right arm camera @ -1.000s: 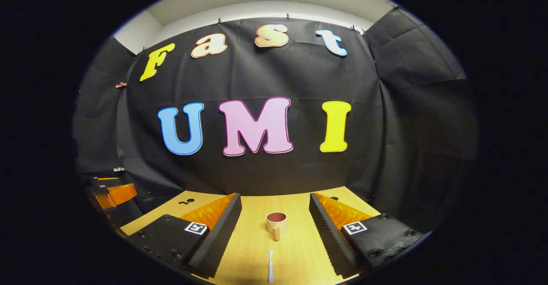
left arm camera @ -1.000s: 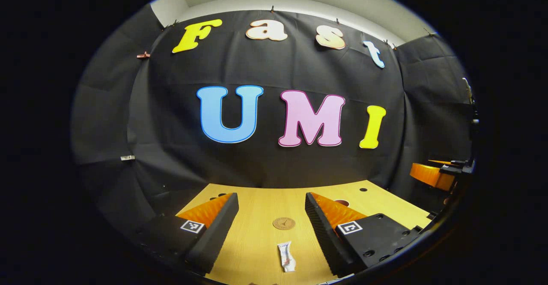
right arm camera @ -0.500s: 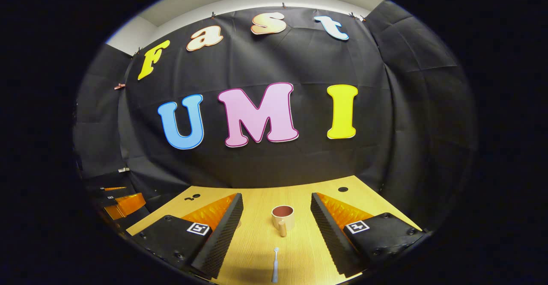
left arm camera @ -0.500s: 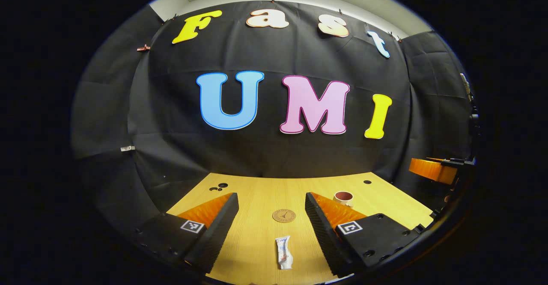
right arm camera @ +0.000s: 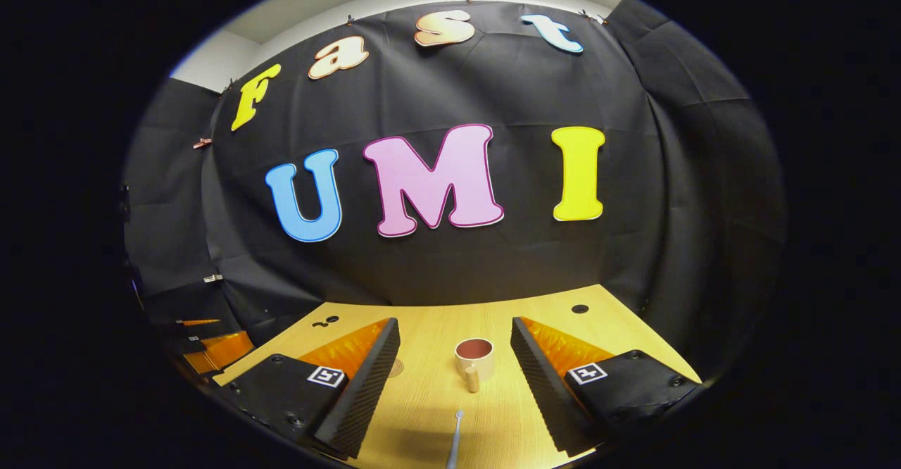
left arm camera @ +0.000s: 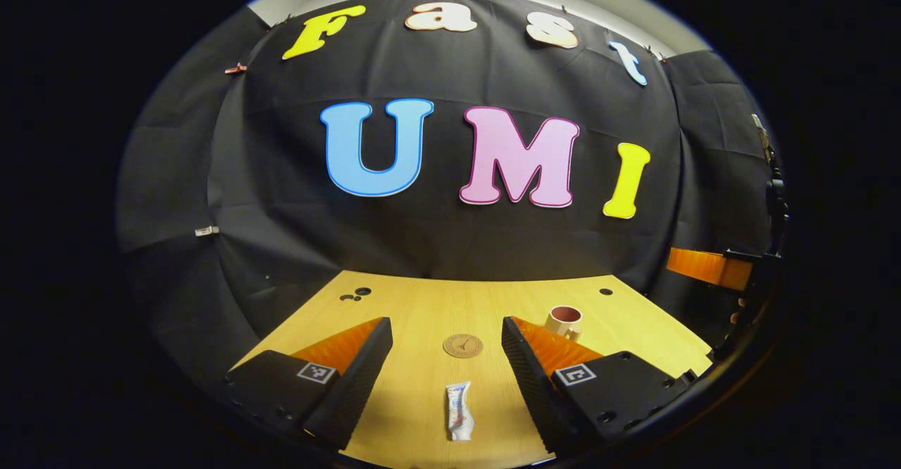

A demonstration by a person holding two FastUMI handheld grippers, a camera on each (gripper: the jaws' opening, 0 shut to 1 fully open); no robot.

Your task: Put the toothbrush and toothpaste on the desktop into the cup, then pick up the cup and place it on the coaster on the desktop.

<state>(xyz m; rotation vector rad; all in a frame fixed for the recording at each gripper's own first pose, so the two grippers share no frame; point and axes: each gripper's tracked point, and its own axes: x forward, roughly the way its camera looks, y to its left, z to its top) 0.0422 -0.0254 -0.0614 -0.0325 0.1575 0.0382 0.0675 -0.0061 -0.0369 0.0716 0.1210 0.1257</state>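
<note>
Left gripper [left arm camera: 446, 377]: jaws spread wide, nothing between them; held above the near part of the worktop.
Right gripper [right arm camera: 455, 384]: jaws spread wide, nothing between them; held above the near part of the worktop. In the left gripper view its body appears at the far right edge, off the worktop.
Worktop [left arm camera: 422, 310]: light wood grain, with small dark holes near its far corners.
Toothpaste [left arm camera: 457, 411]: small white tube lying flat on the worktop, lengthwise between the left gripper's fingers, near the lower edge of the left gripper view; touched by neither finger.
Coaster [left arm camera: 462, 346]: round, brown, flat on the worktop, just beyond the toothpaste and apart from it, centred between the left gripper's fingers. In the right gripper view a part of it peeks out beside the left finger.
Cup [right arm camera: 474, 358]: pale mug with a dark reddish inside, upright on the worktop, handle turned toward the camera; centred between the right gripper's fingers and beyond their tips. In the left gripper view it stands to the right of the coaster, behind the right finger.
Toothbrush [right arm camera: 455, 442]: pale and slim, lying flat on the worktop, in line with the cup and nearer than it, apart from the handle; its near end runs out of the right gripper view.
Cup contents: nothing visible inside.
</note>
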